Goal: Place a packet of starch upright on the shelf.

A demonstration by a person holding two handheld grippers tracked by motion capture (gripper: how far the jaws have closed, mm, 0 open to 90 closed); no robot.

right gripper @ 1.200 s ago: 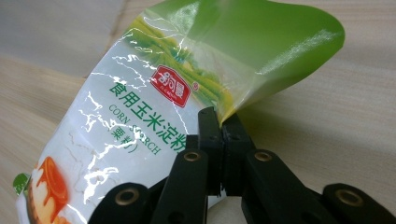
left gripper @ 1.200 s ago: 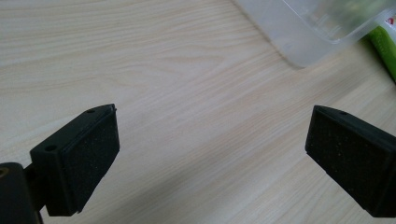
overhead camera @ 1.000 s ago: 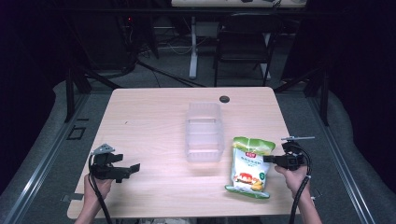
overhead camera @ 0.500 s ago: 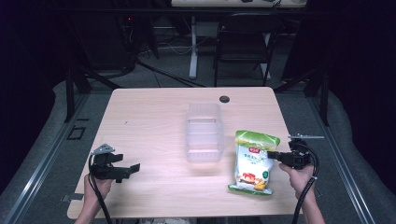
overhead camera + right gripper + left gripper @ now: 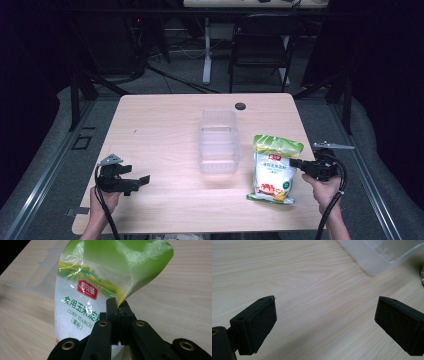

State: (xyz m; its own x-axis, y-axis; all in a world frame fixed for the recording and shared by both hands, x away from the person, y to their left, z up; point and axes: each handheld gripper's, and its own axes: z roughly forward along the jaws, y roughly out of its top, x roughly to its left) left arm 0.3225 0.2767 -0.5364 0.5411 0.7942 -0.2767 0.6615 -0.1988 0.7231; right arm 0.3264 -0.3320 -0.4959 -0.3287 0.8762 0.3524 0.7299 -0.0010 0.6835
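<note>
The right gripper (image 5: pixel 117 308) has its jaws pinched on the edge of the corn starch bag (image 5: pixel 273 167), which hangs just ahead of them above the bench (image 5: pixel 160 135). The left gripper (image 5: pixel 324 322) idles, jaws spread over bare wood. The clear container (image 5: pixel 218 142), beyond the bag, appears empty; judged, grasp made, placement outstanding.

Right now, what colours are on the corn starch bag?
Green top, clear white middle, red logo; the bag shows best in the right gripper view.

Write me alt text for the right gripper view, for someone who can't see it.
The right gripper, its two black jaws shut, pinches the edge of a green and white corn starch bag above a pale wooden table. Part of a clear plastic container shows behind the bag at the left.
</note>
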